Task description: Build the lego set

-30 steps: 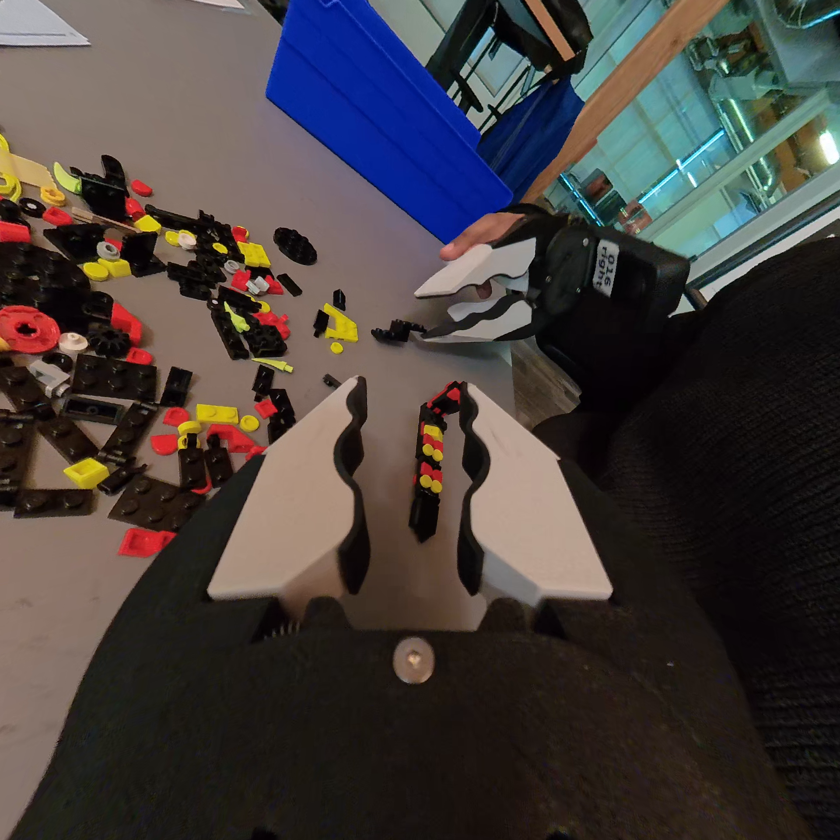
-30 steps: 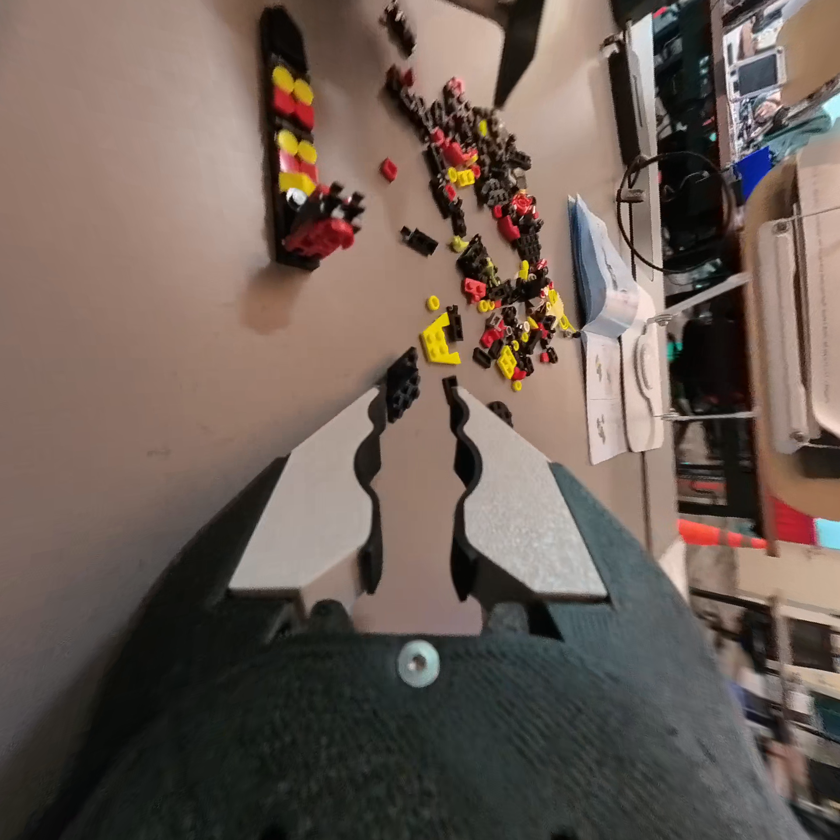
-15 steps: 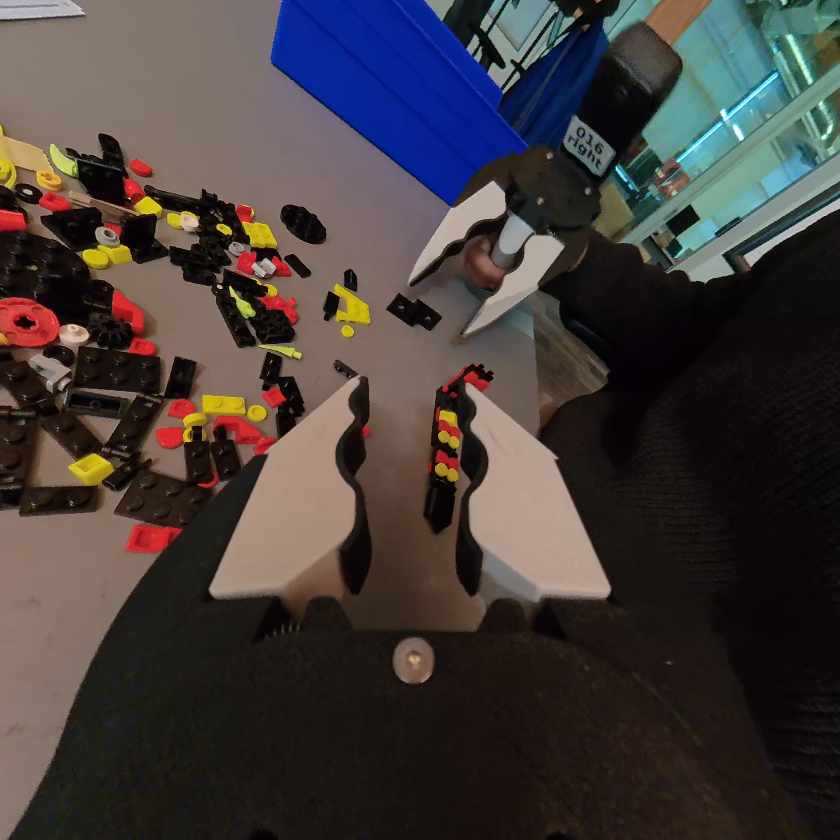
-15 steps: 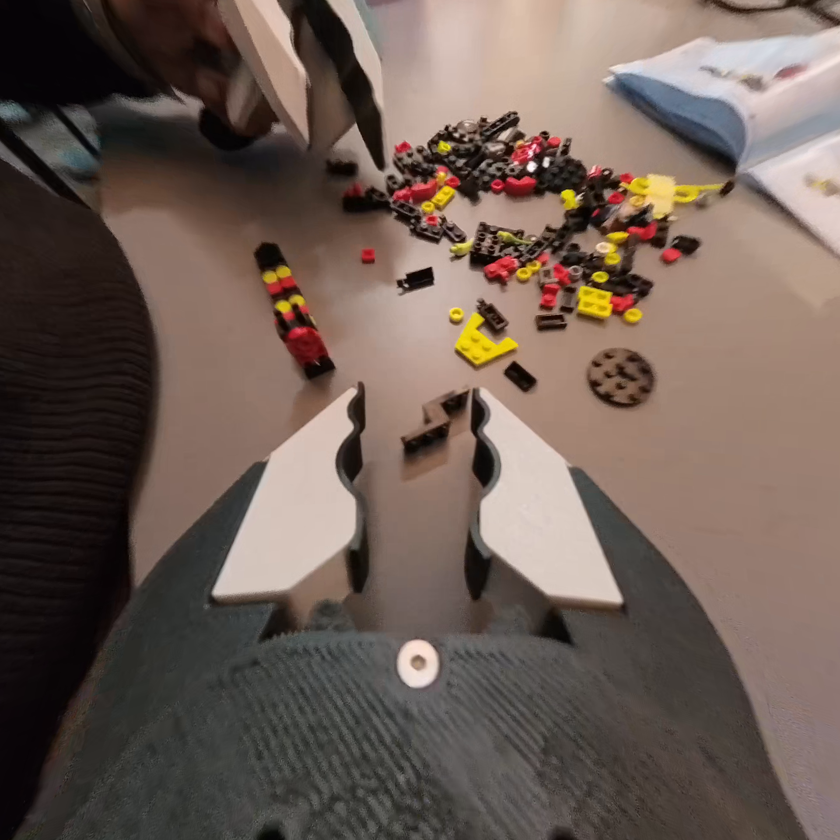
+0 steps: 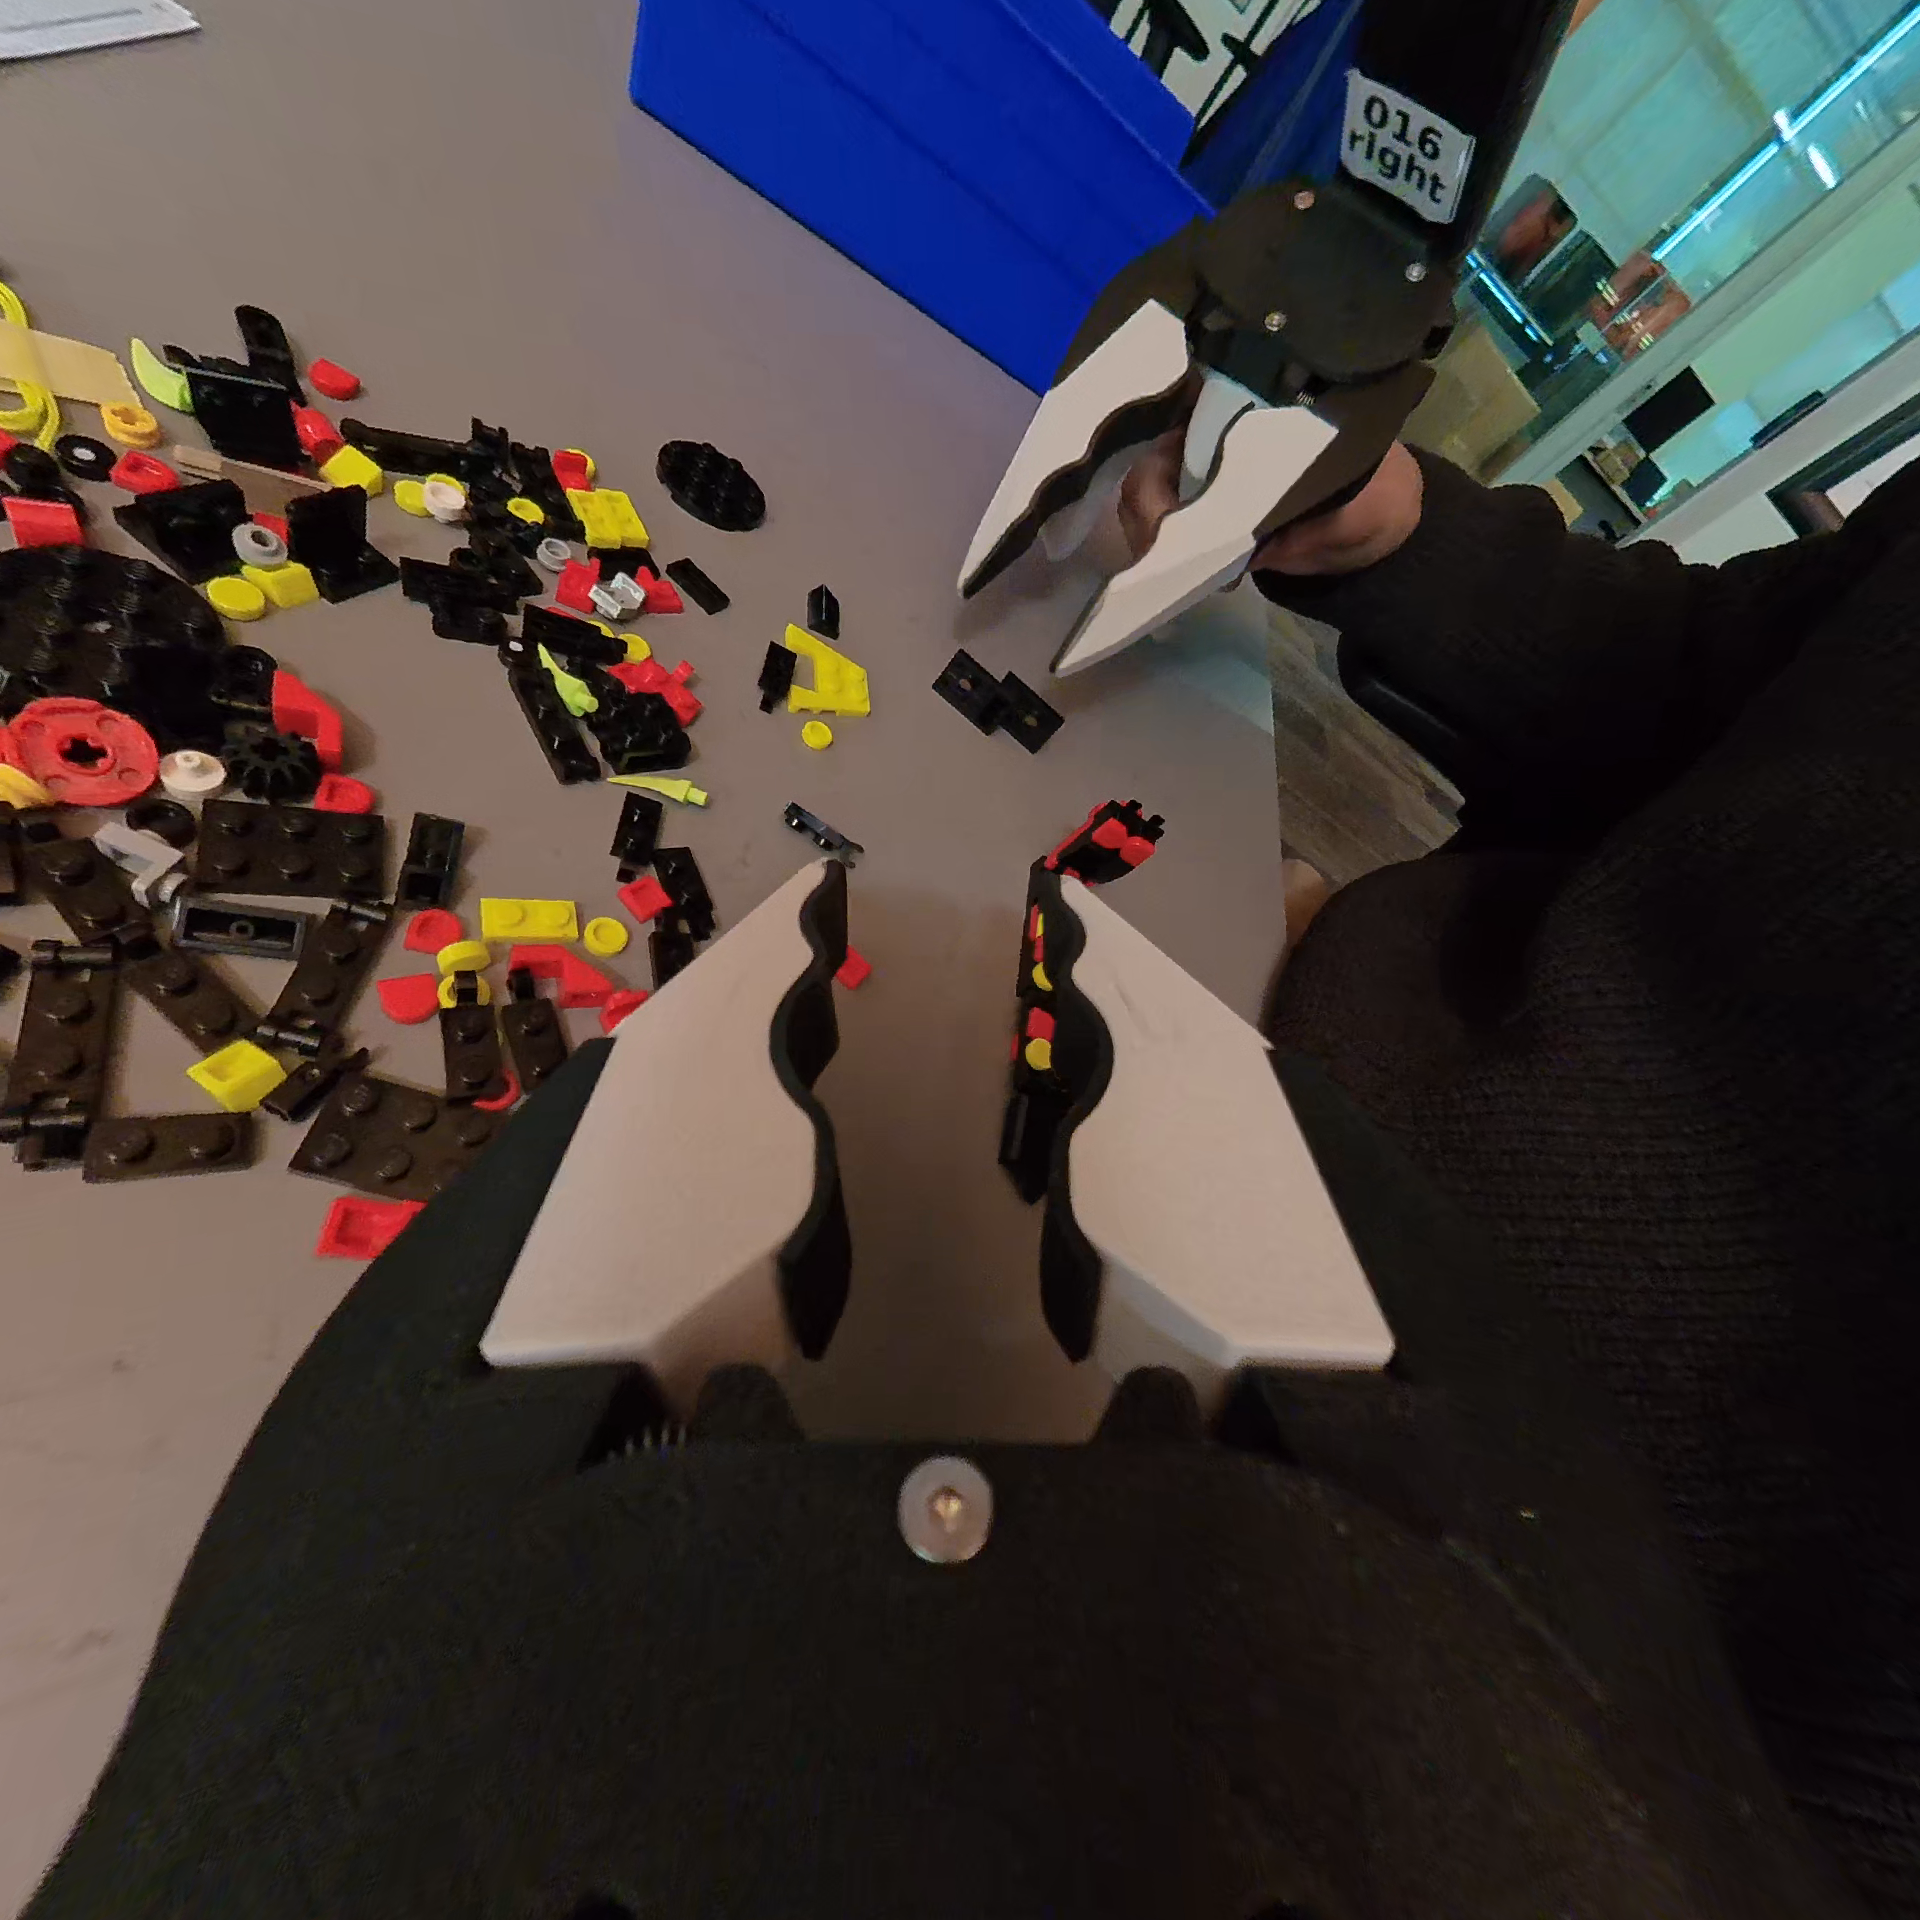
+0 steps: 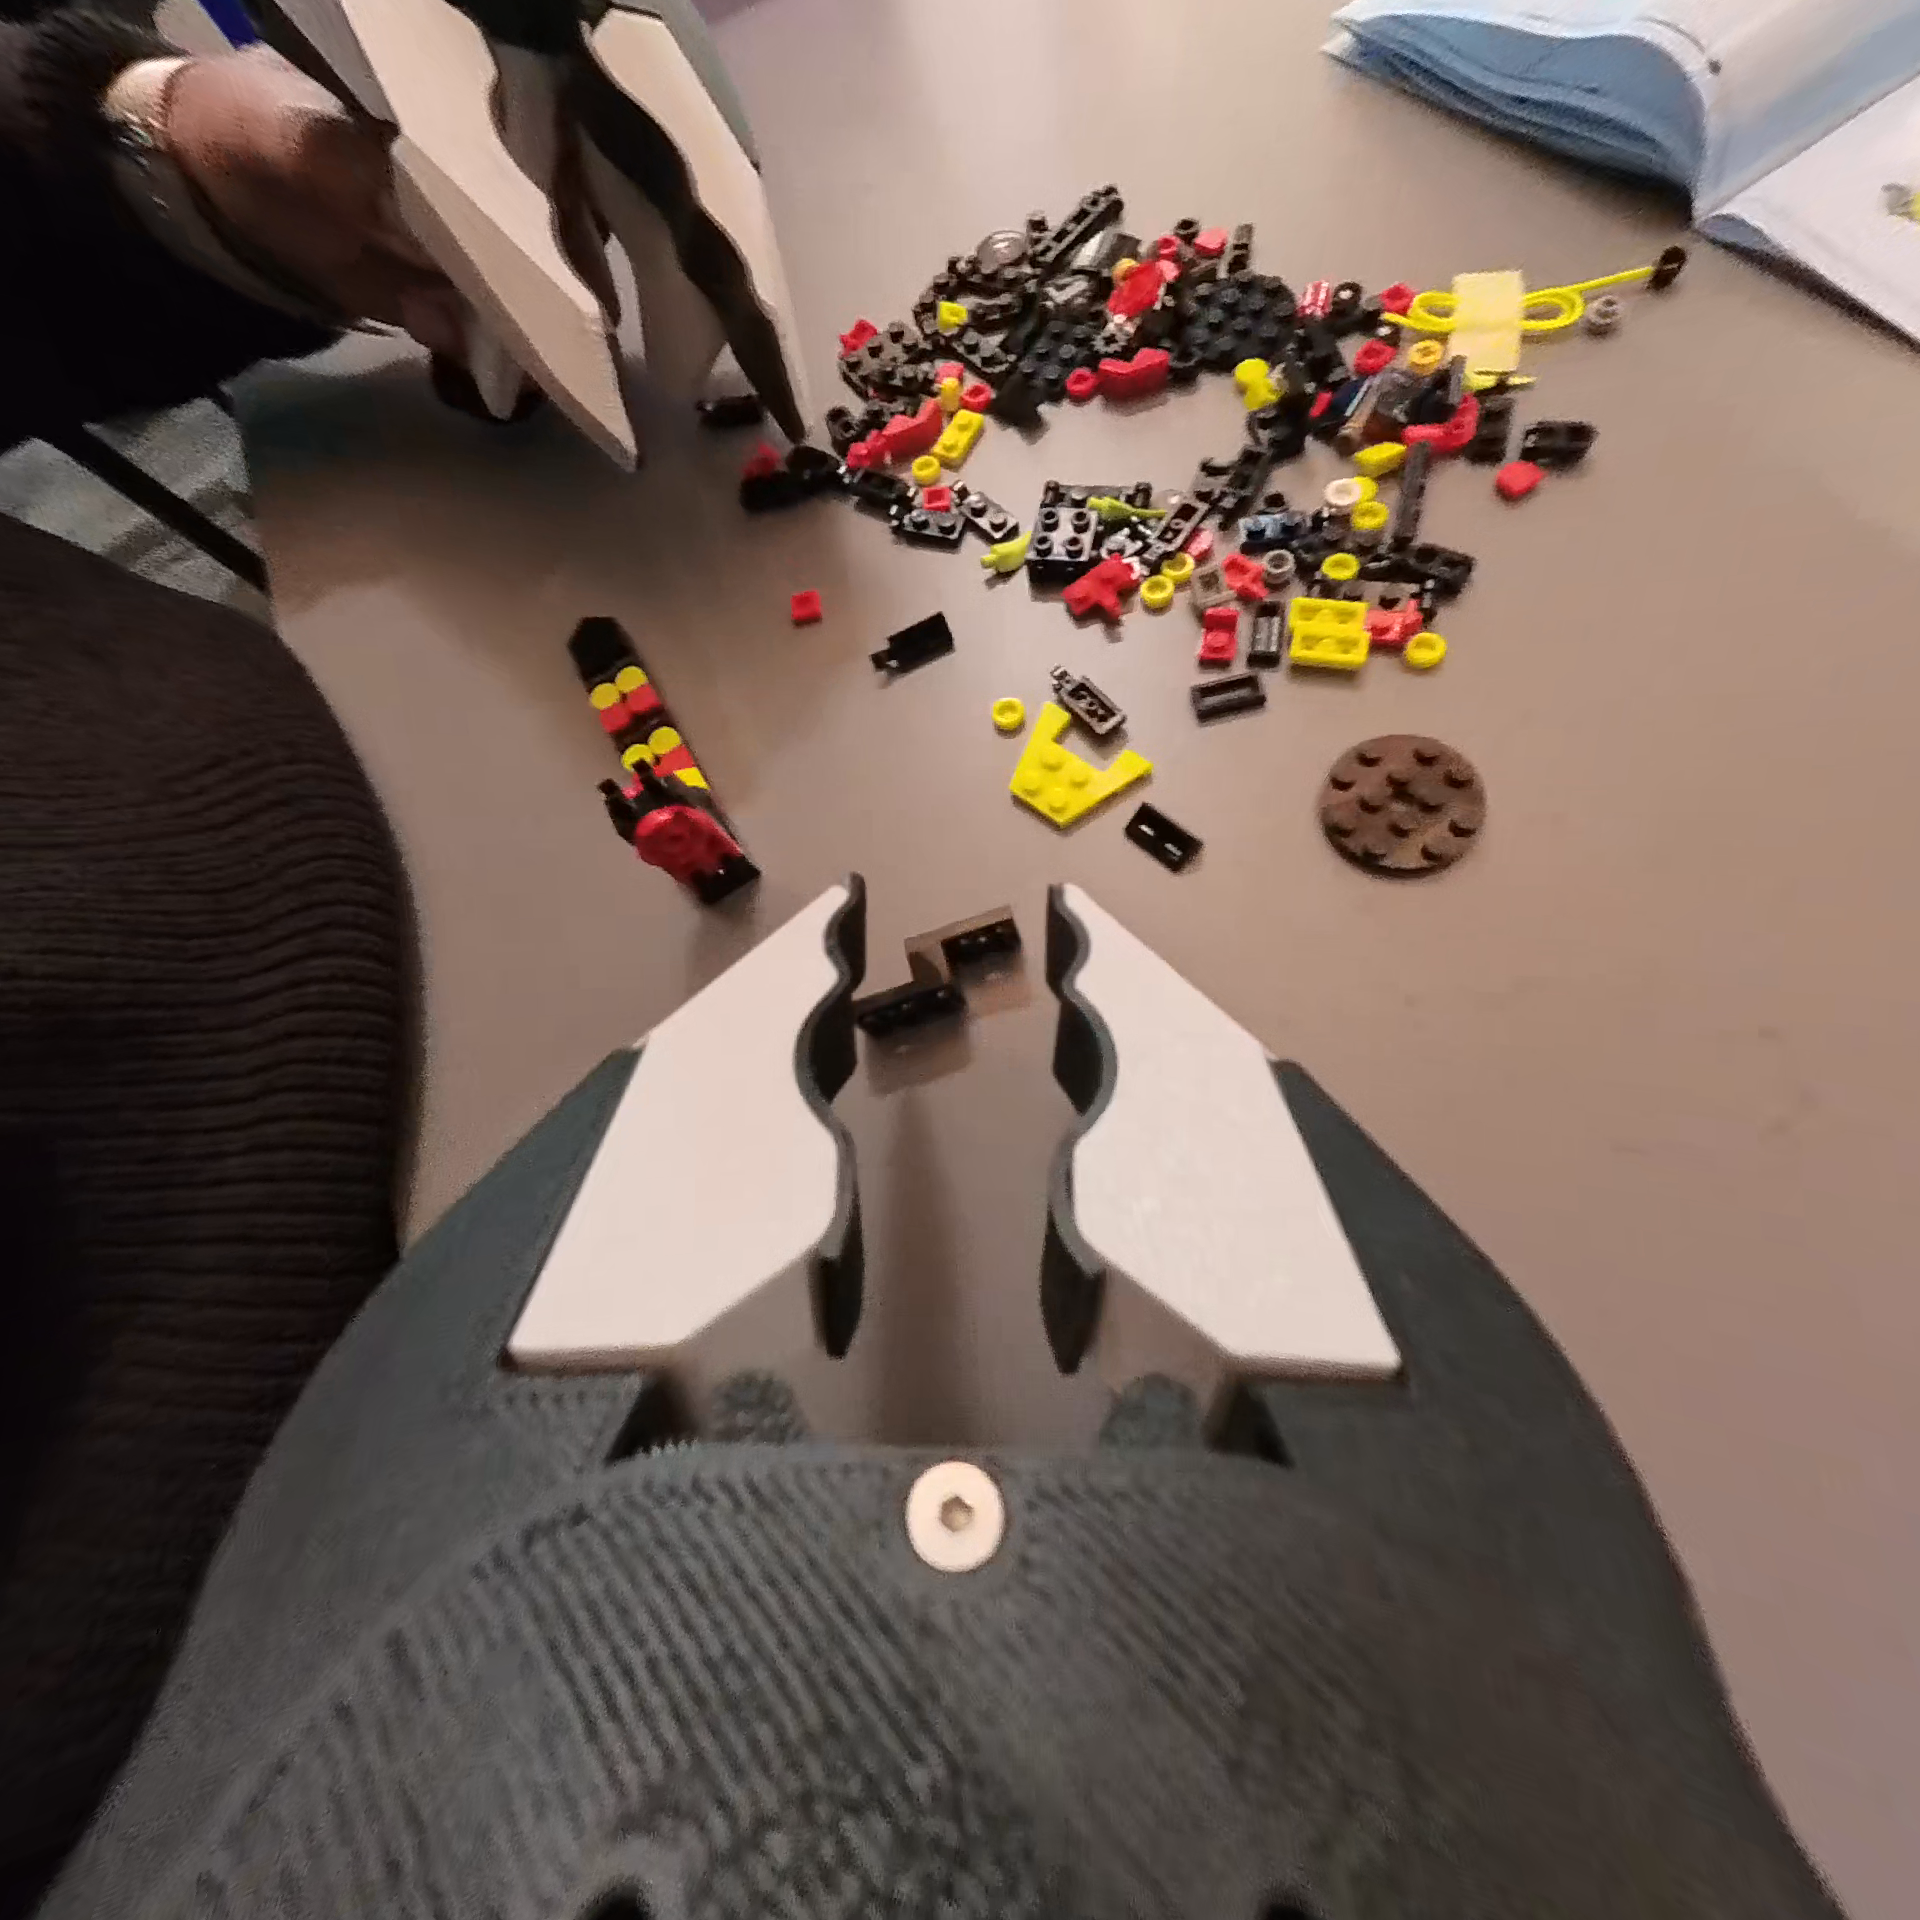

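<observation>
Right gripper [image 6: 951, 914] spread, straddling black stepped piece [image 6: 940, 977] on table [image 6: 1558, 1091]; light, rigid, likely slippery, so pinch long flat sides. Left gripper [image 5: 940, 883] spread over striped assembly [image 6: 655, 758]. Loose pile [image 6: 1195, 447] beyond.

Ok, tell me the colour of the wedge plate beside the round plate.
Yellow wedge plate; right wrist view shows it best.

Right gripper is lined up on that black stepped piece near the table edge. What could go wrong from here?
1. The black stepped piece lies off-centre, close to the left finger of the open right gripper; closing may push or twist it rather than pinch it.
2. It lies near the table edge; a nudge could send it off.
3. The striped strip assembly lies loose beside the open left gripper, also near the edge; a sweep could knock it.
</observation>
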Motion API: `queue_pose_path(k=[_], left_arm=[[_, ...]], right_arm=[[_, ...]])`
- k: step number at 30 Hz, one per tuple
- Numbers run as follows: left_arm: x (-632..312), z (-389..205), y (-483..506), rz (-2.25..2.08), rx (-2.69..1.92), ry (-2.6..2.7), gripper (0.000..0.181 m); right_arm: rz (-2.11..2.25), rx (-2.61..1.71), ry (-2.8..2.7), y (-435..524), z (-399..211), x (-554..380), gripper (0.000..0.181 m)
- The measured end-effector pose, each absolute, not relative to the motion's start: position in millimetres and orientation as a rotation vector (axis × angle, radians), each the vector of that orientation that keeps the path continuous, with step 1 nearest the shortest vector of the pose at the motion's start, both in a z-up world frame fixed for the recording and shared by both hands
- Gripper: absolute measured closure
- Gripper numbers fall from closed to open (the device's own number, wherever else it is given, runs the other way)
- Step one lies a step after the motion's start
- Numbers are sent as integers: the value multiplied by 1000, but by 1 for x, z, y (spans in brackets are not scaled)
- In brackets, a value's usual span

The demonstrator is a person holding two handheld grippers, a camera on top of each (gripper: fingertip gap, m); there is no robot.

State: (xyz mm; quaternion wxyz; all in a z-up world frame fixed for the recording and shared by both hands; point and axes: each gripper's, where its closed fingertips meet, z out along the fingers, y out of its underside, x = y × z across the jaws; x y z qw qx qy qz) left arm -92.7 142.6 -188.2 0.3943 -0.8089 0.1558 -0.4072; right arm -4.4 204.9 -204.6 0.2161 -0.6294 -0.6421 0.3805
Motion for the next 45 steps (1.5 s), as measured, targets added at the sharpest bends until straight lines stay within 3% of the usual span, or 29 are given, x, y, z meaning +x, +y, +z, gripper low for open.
queue_pose_path(k=[12,15,27,34,42,45], left_arm=[[-90,-193,141,-1018,-2071,422,146],[-90,-194,141,-1016,-2075,423,146],[-89,-196,140,-1010,-2090,438,147],[-89,-196,140,-1007,-2089,441,147],[-88,-198,139,-1005,-2097,447,147],[-88,-198,139,-1004,-2100,452,147]], right_arm=[[927,-1807,-1902,200,-228,2,152],[835,-1746,-1913,205,-227,1,171],[348,-1062,-2157,189,-222,-1,170],[494,-1134,-2132,181,-218,-4,153],[930,-1615,-2063,177,-228,4,129],[980,-1638,-2056,176,-228,5,135]])
